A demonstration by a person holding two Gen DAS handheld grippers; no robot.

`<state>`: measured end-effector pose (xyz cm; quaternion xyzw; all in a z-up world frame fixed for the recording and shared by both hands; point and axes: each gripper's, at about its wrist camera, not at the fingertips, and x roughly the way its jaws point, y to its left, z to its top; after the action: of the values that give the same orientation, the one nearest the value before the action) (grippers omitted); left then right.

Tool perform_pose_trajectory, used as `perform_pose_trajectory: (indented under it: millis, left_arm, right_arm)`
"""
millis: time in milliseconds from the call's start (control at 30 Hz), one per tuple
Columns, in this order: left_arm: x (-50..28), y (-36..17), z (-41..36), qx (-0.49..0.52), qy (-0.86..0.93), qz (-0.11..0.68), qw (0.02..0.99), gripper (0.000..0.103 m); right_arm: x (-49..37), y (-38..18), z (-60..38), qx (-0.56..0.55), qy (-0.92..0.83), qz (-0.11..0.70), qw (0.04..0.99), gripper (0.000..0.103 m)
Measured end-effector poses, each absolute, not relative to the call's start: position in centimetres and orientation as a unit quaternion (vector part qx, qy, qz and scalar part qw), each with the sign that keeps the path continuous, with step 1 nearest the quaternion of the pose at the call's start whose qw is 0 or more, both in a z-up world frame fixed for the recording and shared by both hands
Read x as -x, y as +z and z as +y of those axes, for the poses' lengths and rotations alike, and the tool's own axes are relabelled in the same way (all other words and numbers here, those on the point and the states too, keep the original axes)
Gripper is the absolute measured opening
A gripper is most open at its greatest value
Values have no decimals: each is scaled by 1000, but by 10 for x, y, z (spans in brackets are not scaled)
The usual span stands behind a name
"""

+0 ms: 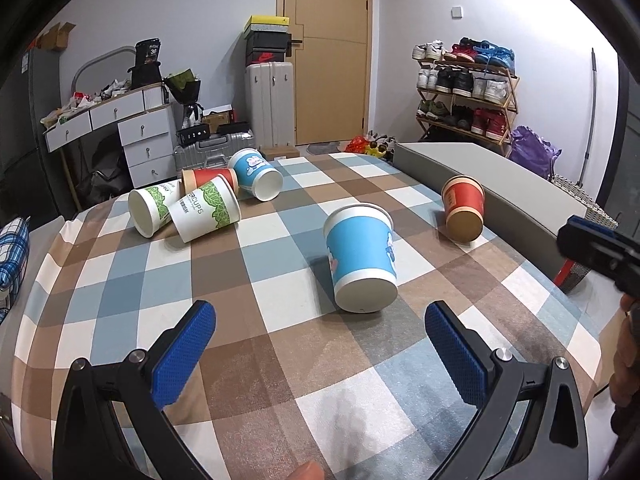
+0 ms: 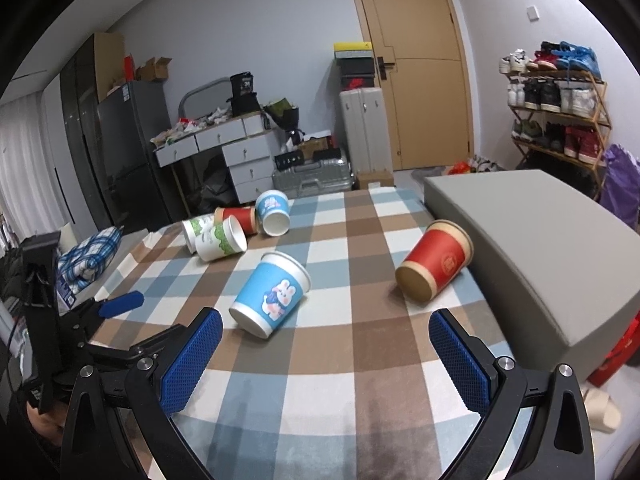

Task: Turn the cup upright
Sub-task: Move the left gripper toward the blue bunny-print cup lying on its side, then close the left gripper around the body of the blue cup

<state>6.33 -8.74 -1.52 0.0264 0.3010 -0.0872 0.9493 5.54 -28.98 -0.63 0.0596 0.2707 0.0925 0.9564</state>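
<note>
Several paper cups lie on their sides on a checked tablecloth (image 1: 280,344). A blue cup with a rabbit print (image 1: 362,258) (image 2: 272,294) lies nearest, its base toward me. A red cup (image 1: 464,208) (image 2: 434,266) lies to the right against a grey box. At the far left a pile holds two green-and-white cups (image 1: 204,212) (image 2: 220,240), a red cup (image 1: 208,178) and another blue cup (image 1: 256,174) (image 2: 274,212). My left gripper (image 1: 320,336) is open and empty, just short of the near blue cup. My right gripper (image 2: 326,344) is open and empty, between the blue and red cups.
A long grey box (image 1: 488,176) (image 2: 540,256) lies along the table's right side. The left gripper (image 2: 120,304) shows at the left edge of the right wrist view. Beyond the table stand drawers, suitcases, a door and a shoe rack (image 1: 464,88).
</note>
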Motion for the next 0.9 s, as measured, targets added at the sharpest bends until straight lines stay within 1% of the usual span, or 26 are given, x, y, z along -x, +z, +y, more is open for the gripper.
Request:
perform_pose_trajectory:
  millis: [400,600,767,867,900]
  left_arm:
    - [-84,-18,-94,-18,-88,311,946,102]
    - [-104,-26,-111,-19,-100,338,936,102]
    - [-123,-37,-120,-6,-106,374,921,102]
    - [-124,-37,-124,-21,-103,375,921,99]
    - [-125,-36,-125,-25,-103,376,920,95]
  right_arm:
    - [-59,-19,-294,-56,83,275,956,103]
    - [-59,-20,-299,-65,82,277,955,103]
    - [-59,-21,-300,-67,84,280,954,103]
    - [-59,-21,-300,-69,85,280,954,103]
    - [-59,-22,-300,-70,86,281,953,103]
